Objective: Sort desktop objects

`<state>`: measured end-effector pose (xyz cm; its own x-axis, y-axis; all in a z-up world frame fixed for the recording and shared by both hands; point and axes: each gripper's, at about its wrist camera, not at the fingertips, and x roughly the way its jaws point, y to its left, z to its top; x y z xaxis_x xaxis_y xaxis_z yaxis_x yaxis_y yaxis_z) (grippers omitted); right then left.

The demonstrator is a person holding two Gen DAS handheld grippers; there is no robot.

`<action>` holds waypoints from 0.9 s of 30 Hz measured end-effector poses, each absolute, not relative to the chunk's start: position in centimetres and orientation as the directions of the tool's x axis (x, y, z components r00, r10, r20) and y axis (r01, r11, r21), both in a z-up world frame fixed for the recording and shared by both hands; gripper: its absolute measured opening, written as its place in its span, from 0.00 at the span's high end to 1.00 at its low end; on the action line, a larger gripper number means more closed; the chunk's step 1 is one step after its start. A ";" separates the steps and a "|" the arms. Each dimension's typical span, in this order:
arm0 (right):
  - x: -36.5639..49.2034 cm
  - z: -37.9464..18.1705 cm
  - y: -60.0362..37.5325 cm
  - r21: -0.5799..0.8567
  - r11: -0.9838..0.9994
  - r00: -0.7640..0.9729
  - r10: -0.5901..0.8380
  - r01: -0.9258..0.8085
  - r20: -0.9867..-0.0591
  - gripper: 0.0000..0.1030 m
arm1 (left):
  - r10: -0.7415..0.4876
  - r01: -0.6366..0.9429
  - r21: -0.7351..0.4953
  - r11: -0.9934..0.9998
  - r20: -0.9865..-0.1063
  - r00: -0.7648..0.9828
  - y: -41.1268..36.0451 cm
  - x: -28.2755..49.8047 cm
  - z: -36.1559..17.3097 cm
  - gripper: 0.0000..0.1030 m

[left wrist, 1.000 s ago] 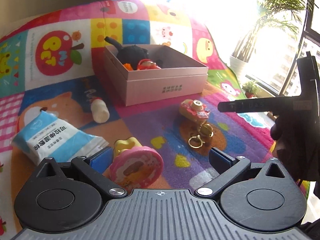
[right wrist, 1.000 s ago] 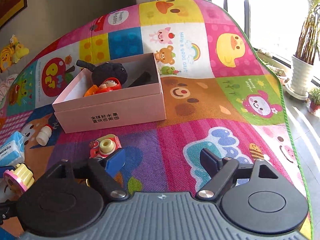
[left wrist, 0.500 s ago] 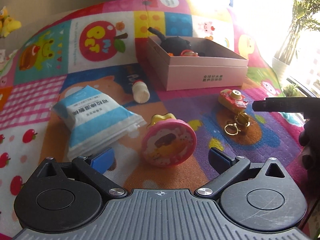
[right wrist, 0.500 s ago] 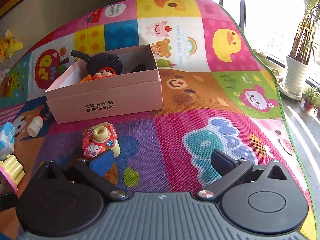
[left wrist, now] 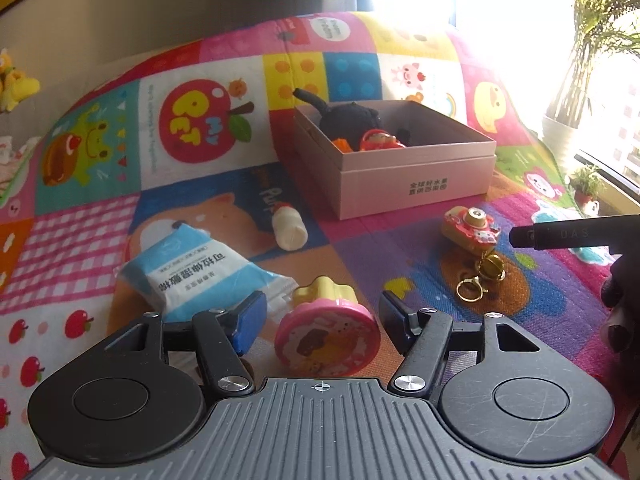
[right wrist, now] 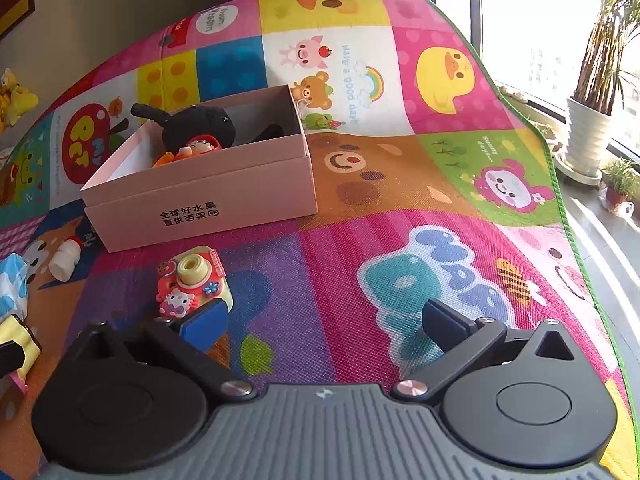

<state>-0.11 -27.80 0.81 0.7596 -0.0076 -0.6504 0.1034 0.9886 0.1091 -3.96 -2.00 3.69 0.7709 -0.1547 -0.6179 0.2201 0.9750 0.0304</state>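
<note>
A pink box (left wrist: pixel 404 184) on the colourful mat holds a black plush (left wrist: pixel 352 118) and a small red figure (left wrist: pixel 378 140); the box also shows in the right wrist view (right wrist: pixel 208 208). My left gripper (left wrist: pixel 322 316) is open with a round pink stamp toy (left wrist: pixel 328 338) lying between its fingers, untouched by the pads. A blue-white tissue pack (left wrist: pixel 196 276) and a small white bottle (left wrist: pixel 288 230) lie to its left. My right gripper (right wrist: pixel 324 320) is open and empty, beside a toy camera keychain (right wrist: pixel 192 284), which the left wrist view shows with gold rings (left wrist: pixel 472 228).
The mat (right wrist: pixel 420 208) ends at a green edge on the right, with bare floor beyond. A potted plant (right wrist: pixel 588 136) in a white pot stands by the window. A yellow plush (left wrist: pixel 12 84) sits far left off the mat.
My left gripper has pulled back and turned left, then closed in so the pink stamp toy sits between its fingers. My right gripper has drawn back and opened wider beside the toy camera.
</note>
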 end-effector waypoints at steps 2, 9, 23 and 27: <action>-0.1 0.8 -27.8 0.109 0.988 0.759 -0.010 0.106 -0.651 0.00 | -0.161 0.220 0.013 0.975 -0.640 0.751 -1.8 -4.1 3.4 0.20; -0.1 0.8 -27.9 0.109 0.988 0.756 -0.010 0.108 -0.654 0.00 | -0.181 0.227 -0.021 0.974 -0.675 0.715 -1.9 -4.3 2.0 0.41; 0.0 0.8 -27.7 0.111 0.988 0.755 -0.011 0.111 -0.655 0.00 | -0.167 0.234 0.014 0.972 -0.662 0.731 -1.7 -4.2 2.3 0.42; 0.0 0.7 -27.8 0.112 0.987 0.753 -0.010 0.111 -0.658 0.00 | -0.177 0.225 -0.011 0.974 -0.652 0.737 -1.4 -4.0 2.0 0.33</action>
